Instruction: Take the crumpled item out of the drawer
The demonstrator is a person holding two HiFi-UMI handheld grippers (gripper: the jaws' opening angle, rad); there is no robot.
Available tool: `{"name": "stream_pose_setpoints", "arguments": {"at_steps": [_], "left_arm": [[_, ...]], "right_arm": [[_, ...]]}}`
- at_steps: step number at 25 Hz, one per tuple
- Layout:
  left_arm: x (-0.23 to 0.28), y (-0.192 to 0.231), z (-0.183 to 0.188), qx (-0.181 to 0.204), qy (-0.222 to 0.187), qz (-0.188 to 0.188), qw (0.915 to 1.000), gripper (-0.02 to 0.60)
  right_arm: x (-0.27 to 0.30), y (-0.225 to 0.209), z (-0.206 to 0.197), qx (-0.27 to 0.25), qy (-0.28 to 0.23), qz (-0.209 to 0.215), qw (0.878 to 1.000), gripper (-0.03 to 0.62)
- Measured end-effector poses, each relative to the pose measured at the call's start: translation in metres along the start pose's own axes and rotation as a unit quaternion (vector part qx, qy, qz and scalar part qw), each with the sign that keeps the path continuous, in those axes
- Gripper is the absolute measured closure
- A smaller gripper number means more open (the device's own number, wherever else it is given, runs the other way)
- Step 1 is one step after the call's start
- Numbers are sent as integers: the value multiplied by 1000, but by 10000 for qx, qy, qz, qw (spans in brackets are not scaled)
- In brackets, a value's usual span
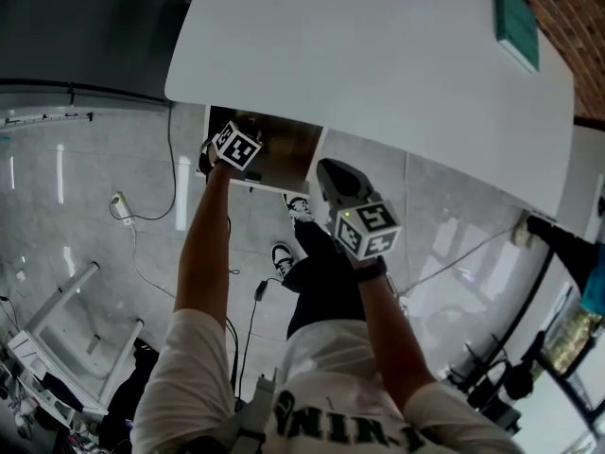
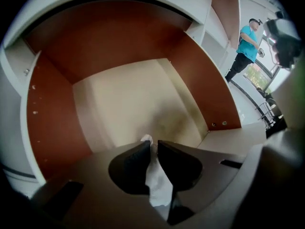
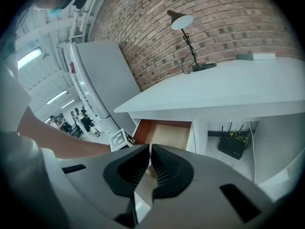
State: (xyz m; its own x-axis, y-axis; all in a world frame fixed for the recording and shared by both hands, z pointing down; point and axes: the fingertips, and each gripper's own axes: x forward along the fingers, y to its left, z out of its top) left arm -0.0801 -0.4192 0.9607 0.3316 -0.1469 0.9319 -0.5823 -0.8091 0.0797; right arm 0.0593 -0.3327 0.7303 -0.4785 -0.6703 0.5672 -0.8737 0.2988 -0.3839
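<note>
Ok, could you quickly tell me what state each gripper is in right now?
Left gripper: closed on the white crumpled item.
Right gripper: closed, holding nothing.

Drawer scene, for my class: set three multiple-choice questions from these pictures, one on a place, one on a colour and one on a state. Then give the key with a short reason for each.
1. Where is the left gripper?
A. Inside a cardboard box
B. Inside the open drawer
C. Inside a bucket

2. What colour is the crumpled paper between its jaws?
A. White
B. Red
C. Green

3. How do the jaws of the right gripper stand?
A. Spread wide
B. Clamped on a cup
C. Together, with nothing between them

Key:
1 B: the left gripper view shows the drawer's reddish-brown walls and pale floor around the jaws.
2 A: the wad pinched between the jaws is white.
3 C: the right gripper view shows the jaws closed on nothing, outside the drawer.
</note>
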Motion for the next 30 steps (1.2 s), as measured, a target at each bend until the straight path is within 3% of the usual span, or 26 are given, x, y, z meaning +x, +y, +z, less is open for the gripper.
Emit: {"name": "stream_pose_setpoints", "arguments": {"at_steps": [7,14,22,30], "left_arm": [[-87,-1,7,-456,-709,715,9939,538],[-191,-33,8,-1029,-1444,1080,9782,543],[-337,-75,27,-1463,-2468,1682,9431,545],[-460,-120,30,-1471,-3171,2161,9117,545]], "right_arm": [[-21,32,18,182,-118,212,9995,588],[-58,70,37,19,-367,211,9991,589],[-110,113,67,-549,-654,186,9962,589],[-152,161,115,-1091,-1259,226,9858,589]]}}
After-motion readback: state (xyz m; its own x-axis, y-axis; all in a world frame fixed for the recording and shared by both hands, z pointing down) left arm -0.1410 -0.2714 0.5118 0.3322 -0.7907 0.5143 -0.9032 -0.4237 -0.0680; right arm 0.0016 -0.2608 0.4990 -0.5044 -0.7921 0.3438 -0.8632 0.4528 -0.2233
